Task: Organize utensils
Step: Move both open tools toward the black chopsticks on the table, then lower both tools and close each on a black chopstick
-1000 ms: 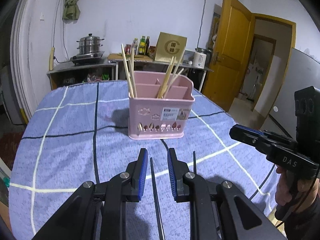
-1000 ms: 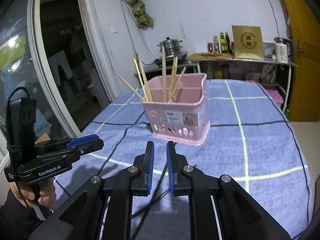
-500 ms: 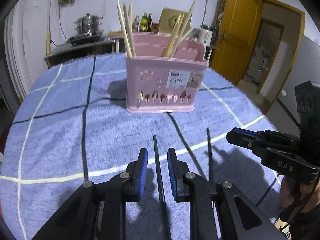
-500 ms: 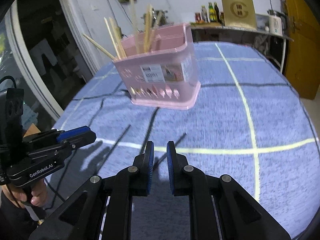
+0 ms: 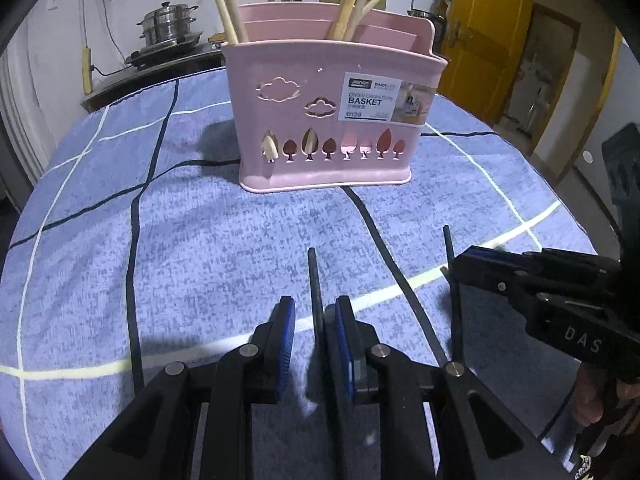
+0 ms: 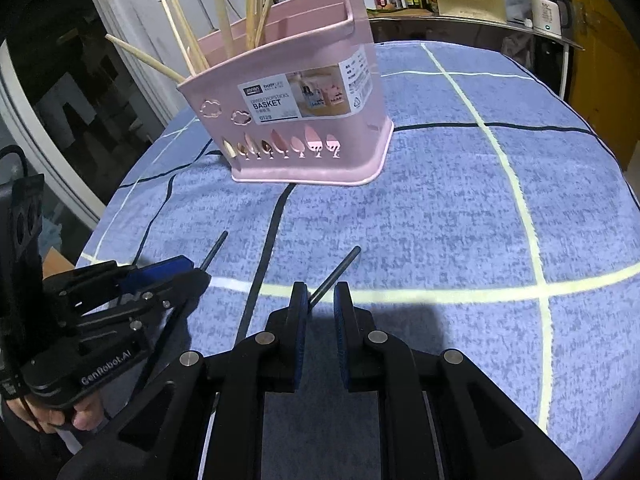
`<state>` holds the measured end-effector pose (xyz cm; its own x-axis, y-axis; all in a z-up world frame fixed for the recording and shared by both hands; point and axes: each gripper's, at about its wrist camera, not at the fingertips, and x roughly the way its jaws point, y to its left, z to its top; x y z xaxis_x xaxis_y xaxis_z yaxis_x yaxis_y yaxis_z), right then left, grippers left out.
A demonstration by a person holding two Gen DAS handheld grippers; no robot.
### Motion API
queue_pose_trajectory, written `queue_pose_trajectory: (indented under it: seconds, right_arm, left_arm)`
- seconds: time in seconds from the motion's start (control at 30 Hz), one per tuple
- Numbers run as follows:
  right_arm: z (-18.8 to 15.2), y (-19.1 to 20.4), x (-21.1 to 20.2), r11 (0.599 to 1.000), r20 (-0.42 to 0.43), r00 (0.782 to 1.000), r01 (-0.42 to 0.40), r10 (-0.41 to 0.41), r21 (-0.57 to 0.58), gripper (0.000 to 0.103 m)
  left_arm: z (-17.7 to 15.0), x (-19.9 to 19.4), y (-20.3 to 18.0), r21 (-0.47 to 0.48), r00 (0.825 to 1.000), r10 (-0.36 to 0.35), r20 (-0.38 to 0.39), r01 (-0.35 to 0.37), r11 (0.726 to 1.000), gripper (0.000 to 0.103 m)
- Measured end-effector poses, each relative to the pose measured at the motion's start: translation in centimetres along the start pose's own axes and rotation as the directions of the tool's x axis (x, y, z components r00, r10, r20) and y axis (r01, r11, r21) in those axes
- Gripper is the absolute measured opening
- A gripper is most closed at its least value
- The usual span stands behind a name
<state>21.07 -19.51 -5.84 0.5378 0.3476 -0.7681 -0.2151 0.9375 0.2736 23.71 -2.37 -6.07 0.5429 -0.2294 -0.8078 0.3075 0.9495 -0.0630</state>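
A pink divided chopstick basket [image 5: 334,120] [image 6: 296,116] stands on the blue checked tablecloth and holds several wooden chopsticks [image 5: 352,0]. Two black chopsticks lie on the cloth in front of it. My left gripper [image 5: 314,316] is open low over the cloth, and one black chopstick [image 5: 316,288] lies between its fingers. My right gripper [image 6: 319,300] is open, with the other black chopstick [image 6: 336,272] running between its fingers. In the left wrist view that second chopstick [image 5: 450,248] passes under the right gripper [image 5: 520,272]. The left gripper also shows in the right wrist view [image 6: 160,276].
The round table's edge [image 6: 624,184] falls away on the right. Behind stand a counter with a steel pot [image 5: 168,28], bottles and a kettle [image 6: 546,12], and a yellow door [image 5: 484,12].
Both grippers have dropped low and moved forward toward the basket, onto the two black chopsticks. Their jaws stay about as wide apart.
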Motion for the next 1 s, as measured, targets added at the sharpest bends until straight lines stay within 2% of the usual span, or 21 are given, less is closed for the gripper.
queue_pose_trajectory:
  seconds: [0.2, 0.43, 0.53, 0.73, 1.0]
  right_arm:
    - [0.8, 0.9, 0.8, 1.0, -0.017, 1.0, 0.019, -0.019, -0.021, 0.014]
    - [1.2, 1.2, 1.1, 0.999, -0.029, 0.999, 0.042, -0.043, -0.012, 0.014]
    - [1.4, 1.8, 1.4, 0.996, -0.033, 0.996, 0.081, -0.082, -0.035, 0.014]
    - [1.2, 2.0, 1.2, 0.994, -0.027, 0.994, 0.106, -0.107, -0.021, 0.014]
    - [0.5, 1.6, -0.1, 0.995, 0.024, 0.995, 0.096, -0.096, 0.007, 0.017]
  left_arm:
    - [0.3, 0.2, 0.3, 0.015, 0.998, 0.064, 0.014, -0.065, 0.998, 0.02]
    - [0.2, 0.2, 0.4, 0.021, 0.996, 0.093, 0.019, -0.093, 0.995, 0.021]
    - [0.2, 0.2, 0.9, 0.014, 0.995, 0.094, 0.02, -0.094, 0.995, 0.023]
    - [-0.3, -0.4, 3.5, -0.033, 0.994, 0.112, 0.02, -0.111, 0.993, 0.023]
    - [-1.1, -1.0, 4.2, -0.044, 0.995, 0.095, 0.026, -0.094, 0.995, 0.023]
